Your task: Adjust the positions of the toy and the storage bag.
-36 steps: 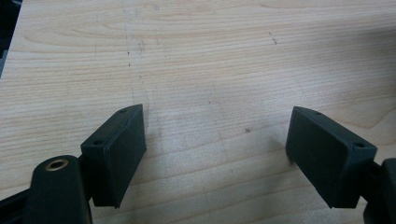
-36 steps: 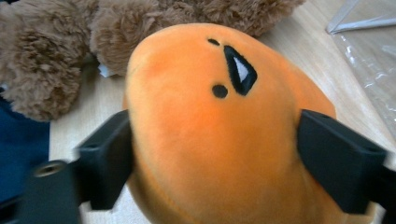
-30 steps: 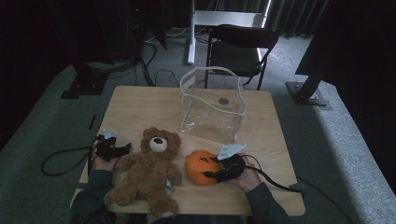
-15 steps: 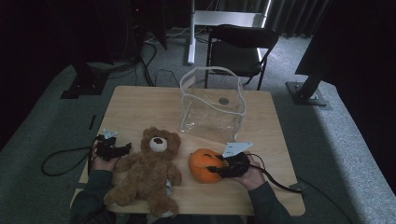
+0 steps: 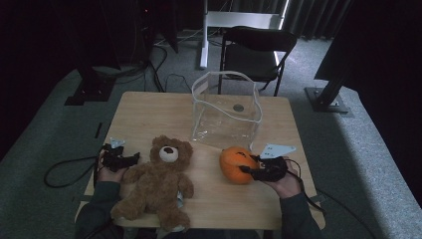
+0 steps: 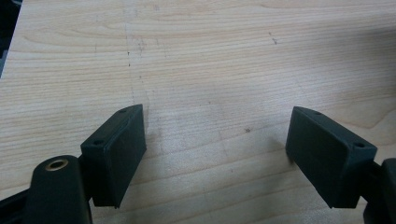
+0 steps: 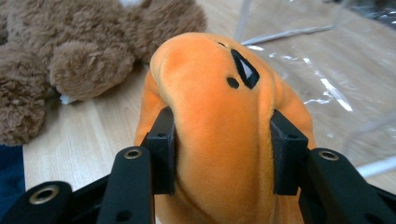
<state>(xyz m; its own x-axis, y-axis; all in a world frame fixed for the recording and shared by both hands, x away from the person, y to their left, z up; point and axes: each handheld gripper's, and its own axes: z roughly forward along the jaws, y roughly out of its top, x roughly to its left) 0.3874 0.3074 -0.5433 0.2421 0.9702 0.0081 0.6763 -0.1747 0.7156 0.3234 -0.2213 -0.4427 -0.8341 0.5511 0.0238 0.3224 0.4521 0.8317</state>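
Observation:
An orange plush pumpkin (image 5: 235, 162) with a black face (image 7: 210, 84) hangs just above the wooden table (image 5: 149, 114), in front of a clear plastic bag (image 5: 224, 117). My right gripper (image 5: 247, 166) is shut on it. Its jaws have just been closing, and the pads (image 7: 163, 144) now dent the plush on both sides (image 7: 224, 140). A brown teddy bear (image 5: 154, 184) lies on its back at the front left, to the plush's left in the right gripper view (image 7: 70, 60). Left of the bear, my left gripper (image 5: 130, 160) rests open over bare wood (image 6: 215, 149).
The clear bag (image 7: 327, 60) stands upright mid-table with its mouth open at the top and a small round object (image 5: 238, 107) inside. A black chair (image 5: 256, 50) stands beyond the far edge. A cable (image 5: 64, 169) trails off the table's left side.
My right gripper has lifted the orange plush and carried it right, away from the bear and toward the bag's front. The left gripper has stayed still.

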